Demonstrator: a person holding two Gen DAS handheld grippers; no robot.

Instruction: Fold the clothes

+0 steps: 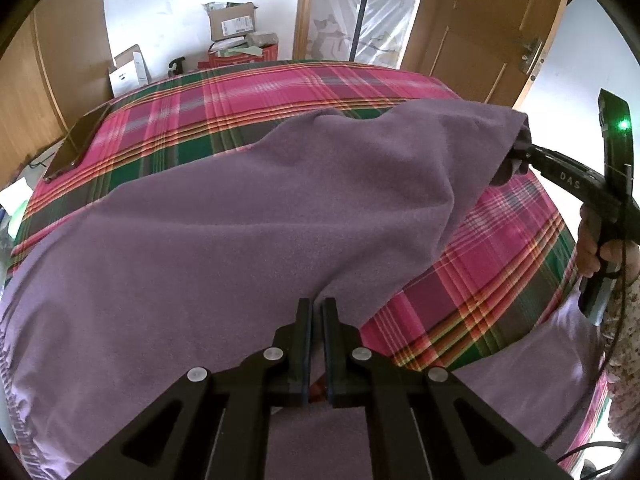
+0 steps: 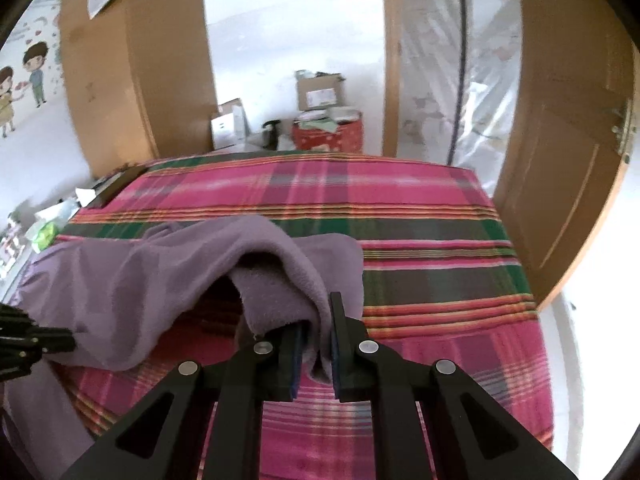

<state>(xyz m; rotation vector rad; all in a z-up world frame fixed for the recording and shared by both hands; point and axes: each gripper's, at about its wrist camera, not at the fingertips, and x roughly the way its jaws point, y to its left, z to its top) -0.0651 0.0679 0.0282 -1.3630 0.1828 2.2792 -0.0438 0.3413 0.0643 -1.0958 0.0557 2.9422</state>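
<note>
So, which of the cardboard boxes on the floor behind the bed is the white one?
The white box, at the left near the wooden panel; the brown box sits higher, over the red container.

We read one marking only: the letters "DAS" on the black arm of the right gripper (image 1: 520, 156). Carton labels are illegible.

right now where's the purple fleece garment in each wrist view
Left wrist view: the purple fleece garment fills the middle and lower left, its far corner pinched by the right gripper at upper right.
Right wrist view: it drapes across the left and centre, a fold clamped in the right gripper.
Shared landmark: the red round container beyond the plaid bed.
</note>
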